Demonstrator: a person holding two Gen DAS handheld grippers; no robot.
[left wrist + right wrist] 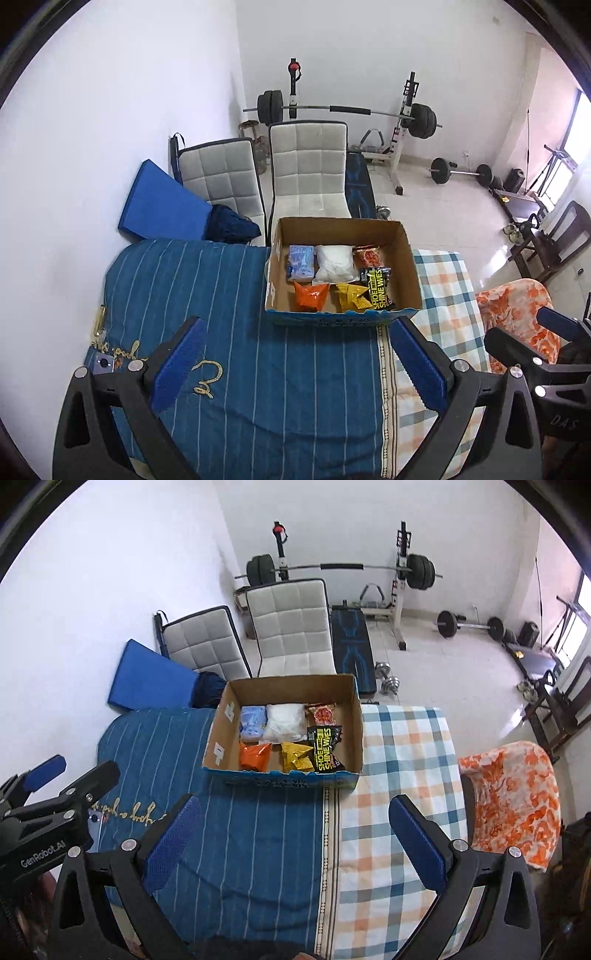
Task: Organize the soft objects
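An open cardboard box (410, 266) (218, 731) stands on the bed. It holds several soft packets: a light blue pack (301, 263) (253, 722), a white pack (335, 263) (285, 722), an orange pouch (311, 296) (254, 757), a yellow pouch (352, 295) (295, 755), a red snack bag (367, 256) (322, 713) and a black "Shoe Shine Wipes" pack (378, 288) (327, 751). My left gripper (299, 354) is open and empty above the blue striped blanket (236, 332), short of the box. My right gripper (295, 830) is open and empty over the seam between blanket and checked sheet (399, 760).
An orange floral cloth (517, 797) lies on a seat right of the bed. Two grey padded chairs (308, 166), a blue mat (162, 203) and a dark blue bundle (231, 223) stand behind the box. A barbell rack (406, 114), weights and dumbbells (388, 679) fill the far floor.
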